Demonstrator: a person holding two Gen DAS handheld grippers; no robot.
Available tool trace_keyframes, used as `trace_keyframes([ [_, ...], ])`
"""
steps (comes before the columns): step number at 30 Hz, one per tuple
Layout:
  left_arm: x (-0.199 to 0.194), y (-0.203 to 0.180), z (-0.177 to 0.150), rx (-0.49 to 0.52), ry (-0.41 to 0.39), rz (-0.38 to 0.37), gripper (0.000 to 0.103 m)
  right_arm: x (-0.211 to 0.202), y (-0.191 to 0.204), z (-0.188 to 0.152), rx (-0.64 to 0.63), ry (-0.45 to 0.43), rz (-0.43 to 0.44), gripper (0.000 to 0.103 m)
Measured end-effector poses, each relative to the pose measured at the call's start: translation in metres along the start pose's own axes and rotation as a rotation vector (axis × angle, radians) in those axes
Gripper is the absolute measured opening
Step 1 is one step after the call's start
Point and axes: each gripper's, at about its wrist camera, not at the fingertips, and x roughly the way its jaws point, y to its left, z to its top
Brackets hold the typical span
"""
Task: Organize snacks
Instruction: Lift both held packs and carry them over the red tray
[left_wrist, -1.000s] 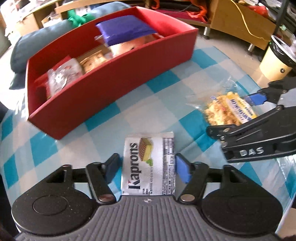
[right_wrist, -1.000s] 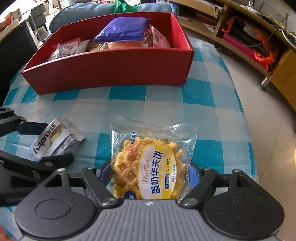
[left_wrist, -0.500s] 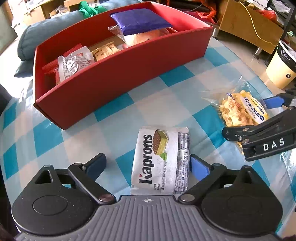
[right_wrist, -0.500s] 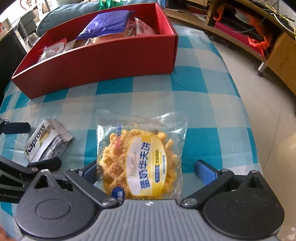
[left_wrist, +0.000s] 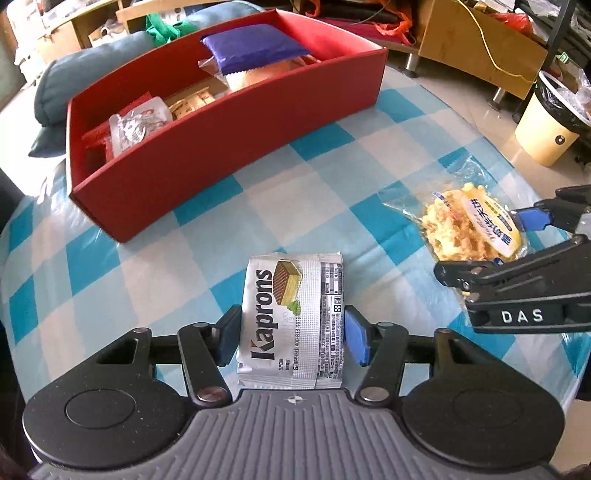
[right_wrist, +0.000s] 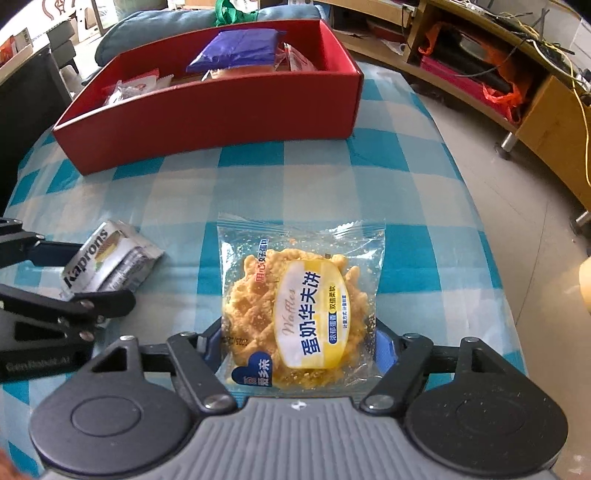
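While both tools close at once, each has one snack packet between its jaws on the checked blue-and-white desk (left_wrist: 155, 266). The left tool (left_wrist: 291, 332) is narrowing on a silver Kaprons wafer packet (left_wrist: 293, 317); its blue pads sit right at the packet's long edges, and contact looks made or nearly made. The right tool (right_wrist: 297, 343) is narrowing on a clear waffle packet (right_wrist: 301, 306), pads at both side seams. Both packets lie flat near the desk's front edge, the wafer to the left of the waffle, well apart.

To grip well, each tool should squeeze only until the wrapper holds, since the waffle looks crumbly and the film slippery, then lift straight up.

A red box (left_wrist: 229, 147), already holding a purple packet (left_wrist: 251, 48) and several other snacks, stands toward the far edge. Its near wall is tall, so each packet probably must clear it. The two tools sit close side by side and could knock together.
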Motion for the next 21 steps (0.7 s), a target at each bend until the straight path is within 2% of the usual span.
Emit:
trace_keyframes([
  [7, -0.013, 0.002, -0.009, -0.021, 0.009, -0.001, 0.064, -0.02, 0.014, -0.009, -0.016, -0.041, 0.015, 0.073],
  [16, -0.038, 0.016, 0.002, -0.089, -0.072, 0.017, 0.064, -0.037, 0.019, 0.014, -0.02, -0.144, 0.024, 0.073],
  [21, -0.038, 0.022, 0.01, -0.112, -0.084, 0.034, 0.064, -0.038, 0.013, 0.029, 0.008, -0.176, 0.029, 0.073],
])
